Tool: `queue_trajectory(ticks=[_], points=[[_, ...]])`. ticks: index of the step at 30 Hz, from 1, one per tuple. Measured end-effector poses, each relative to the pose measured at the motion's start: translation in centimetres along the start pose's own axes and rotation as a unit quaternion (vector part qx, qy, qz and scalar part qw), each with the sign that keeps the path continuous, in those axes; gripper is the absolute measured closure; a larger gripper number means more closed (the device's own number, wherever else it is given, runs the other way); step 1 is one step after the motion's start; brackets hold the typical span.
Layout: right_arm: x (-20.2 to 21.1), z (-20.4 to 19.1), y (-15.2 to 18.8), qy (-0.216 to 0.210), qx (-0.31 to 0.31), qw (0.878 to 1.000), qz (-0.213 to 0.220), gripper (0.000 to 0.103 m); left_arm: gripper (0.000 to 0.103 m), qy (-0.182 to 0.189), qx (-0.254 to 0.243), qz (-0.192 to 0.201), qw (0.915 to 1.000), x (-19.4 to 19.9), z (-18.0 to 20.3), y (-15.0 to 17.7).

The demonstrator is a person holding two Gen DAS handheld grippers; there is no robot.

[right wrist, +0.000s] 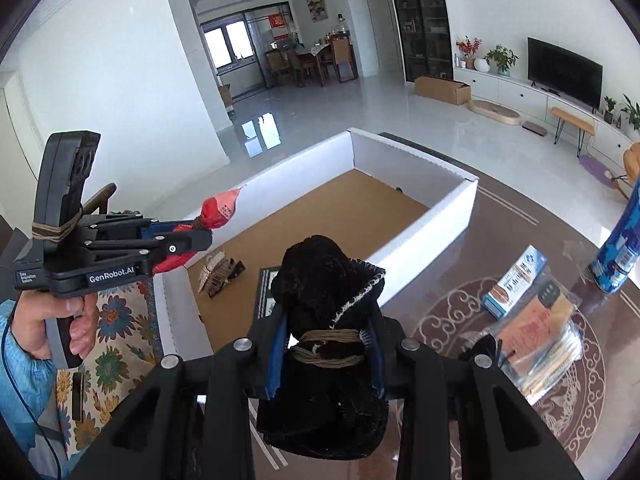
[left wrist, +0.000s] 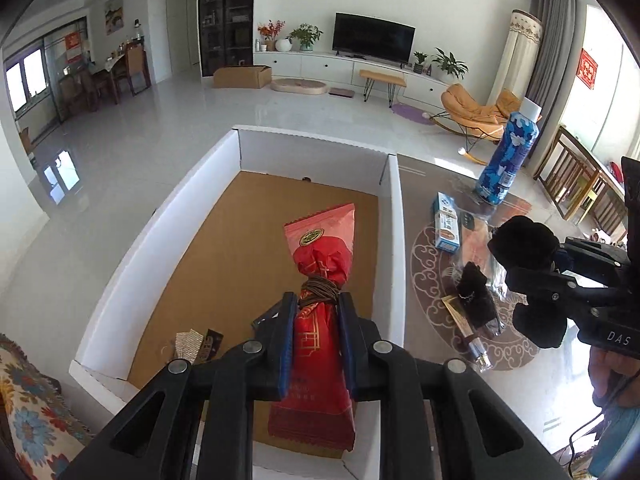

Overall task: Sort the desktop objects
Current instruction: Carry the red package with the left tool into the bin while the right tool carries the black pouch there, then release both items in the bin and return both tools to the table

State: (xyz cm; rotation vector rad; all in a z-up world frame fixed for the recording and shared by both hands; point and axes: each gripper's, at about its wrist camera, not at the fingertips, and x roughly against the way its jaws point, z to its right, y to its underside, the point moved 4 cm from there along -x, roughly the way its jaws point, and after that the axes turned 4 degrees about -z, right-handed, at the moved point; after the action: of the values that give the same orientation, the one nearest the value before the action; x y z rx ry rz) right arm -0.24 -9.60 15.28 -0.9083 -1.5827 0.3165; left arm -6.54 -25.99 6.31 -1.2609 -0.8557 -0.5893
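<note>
My left gripper (left wrist: 318,302) is shut on a red snack packet (left wrist: 322,256), held over the brown floor of the white cardboard box (left wrist: 394,216). It also shows in the right wrist view (right wrist: 200,236), above the box's near left wall (right wrist: 424,240). My right gripper (right wrist: 326,320) is shut on a black fuzzy pouch (right wrist: 324,280), held above the table just right of the box. The pouch also shows in the left wrist view (left wrist: 522,236).
Inside the box lie a small clip bundle (right wrist: 218,270) and a dark framed card (right wrist: 266,288). On the patterned table stand a blue camouflage bottle (left wrist: 508,156), a blue-white carton (left wrist: 446,222), a clear bagged packet (right wrist: 536,332) and a dark bagged item (left wrist: 476,308). A floral cloth (right wrist: 112,344) lies left.
</note>
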Motion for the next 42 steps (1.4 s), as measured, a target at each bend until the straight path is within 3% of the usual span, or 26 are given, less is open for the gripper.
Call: queue_trajectory(ticks=[6,11,15,16,18,20,21,23,28,31,34,38,42], points=[[-9.5,-3.4,-6.7,-0.03,0.011,0.999,-0.028,0.068,0.084,-0.036,0.03,-0.035,0.9983,-5.0,-5.2,-1.6],[-17.0,-2.6,-7.7,-0.019,-0.009,0.997,-0.074,0.068,0.084,-0.054,0.034,-0.088,0.9941,-10.8,-7.7,-1.4],[-20.7,-0.8,-7.4,-0.003,-0.034,0.994,-0.101,0.067,0.081,-0.066,0.039,-0.118,0.9901,-14.0,-8.7,-1.4],[-21.2,-0.5,-7.4,0.0,-0.039,0.994,-0.104,0.064,0.08,-0.079,0.043,-0.125,0.9882,-14.5,-8.9,-1.6],[-22.2,0.7,-7.5,0.009,-0.056,0.992,-0.109,0.058,0.069,-0.098,0.048,-0.13,0.9854,-15.2,-9.2,-1.6],[-22.7,1.2,-7.4,0.006,-0.067,0.991,-0.113,0.027,0.058,-0.103,0.058,-0.123,0.9853,-15.3,-9.7,-1.6],[-22.7,1.4,-7.6,0.005,-0.068,0.992,-0.108,0.021,0.045,-0.106,0.064,-0.121,0.9849,-15.3,-9.9,-1.6],[-21.8,1.5,-7.6,0.0,-0.069,0.994,-0.09,0.019,0.035,-0.111,0.07,-0.115,0.9847,-14.9,-10.0,-1.5],[-16.5,1.7,-6.8,-0.007,-0.085,0.996,-0.018,0.018,0.035,-0.109,0.065,-0.064,0.9899,-11.2,-7.9,-1.1],[-12.2,2.9,-4.3,0.002,-0.1,0.995,0.026,0.007,0.035,-0.091,0.041,-0.024,0.9948,-7.6,-4.2,-0.4],[-8.1,5.0,-0.2,0.033,-0.103,0.993,0.054,0.007,0.031,-0.069,-0.003,0.014,0.9976,-4.0,1.2,1.0],[-2.7,9.0,7.4,0.111,-0.107,0.985,0.073,0.006,0.001,-0.02,-0.055,0.055,0.9968,-0.7,9.4,4.9],[0.9,13.9,15.9,0.195,-0.129,0.971,0.042,0.005,0.0,0.023,-0.104,0.025,0.994,-2.3,16.8,9.0]])
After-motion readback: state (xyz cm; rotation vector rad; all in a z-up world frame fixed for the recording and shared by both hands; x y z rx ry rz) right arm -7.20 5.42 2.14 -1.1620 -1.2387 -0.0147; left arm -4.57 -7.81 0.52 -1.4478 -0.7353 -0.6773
